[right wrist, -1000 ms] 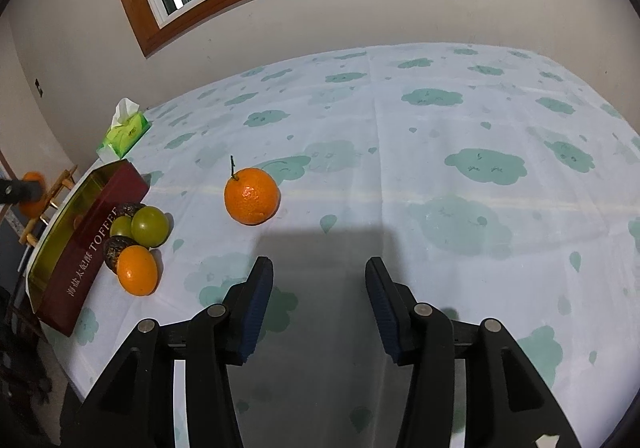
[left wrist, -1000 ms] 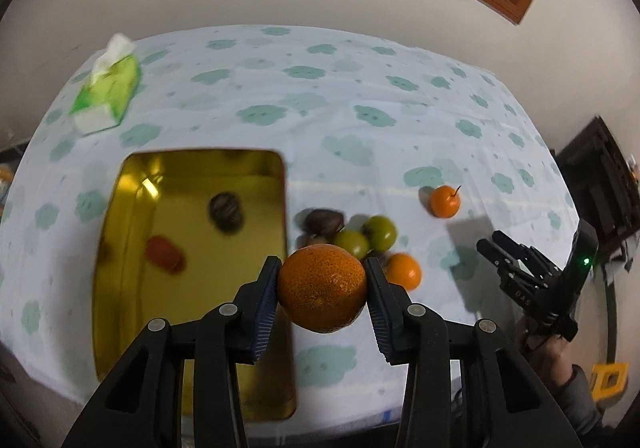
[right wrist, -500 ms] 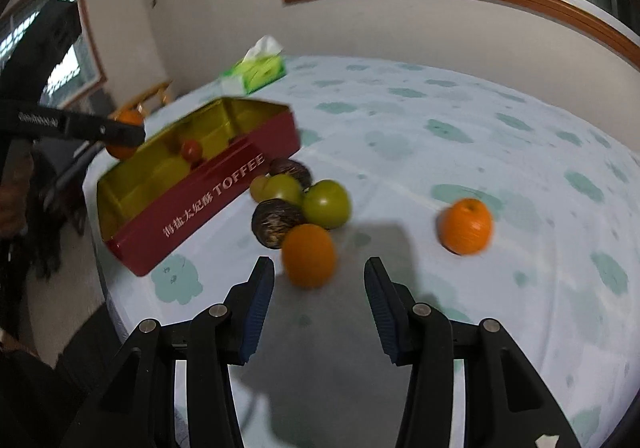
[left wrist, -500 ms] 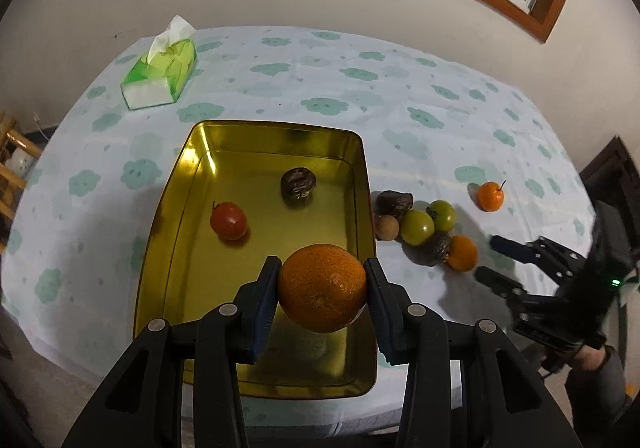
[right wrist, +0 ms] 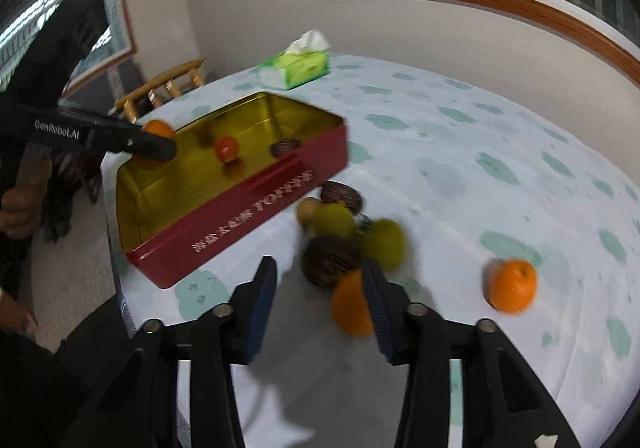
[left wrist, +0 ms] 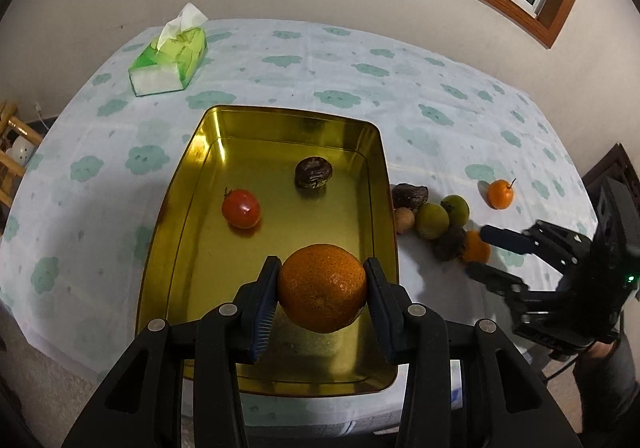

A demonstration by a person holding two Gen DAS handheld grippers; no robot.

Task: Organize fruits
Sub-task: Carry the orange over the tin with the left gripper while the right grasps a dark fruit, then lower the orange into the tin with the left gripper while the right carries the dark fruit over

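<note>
My left gripper (left wrist: 322,298) is shut on a big orange (left wrist: 322,292) and holds it above the near end of the gold tin (left wrist: 188,184). In the tin lie a red tomato (left wrist: 241,208) and a dark wrinkled fruit (left wrist: 313,172). Right of the tin is a pile of fruit: two green ones (left wrist: 431,220), dark ones and a small orange (left wrist: 476,247). My right gripper (right wrist: 320,284) is open at the pile, its right finger beside that small orange (right wrist: 350,307). Another stemmed orange (right wrist: 512,285) lies apart to the right.
A green tissue pack (left wrist: 170,58) lies at the far left of the cloud-print tablecloth (left wrist: 400,96). The tin's outside is red (right wrist: 240,216). A wooden chair (right wrist: 164,86) stands beyond the table's left edge. The wall and window are behind.
My left gripper has carried the big orange from the fruit pile over to the tin. My right gripper has swung left from the stemmed orange and closed in on the pile.
</note>
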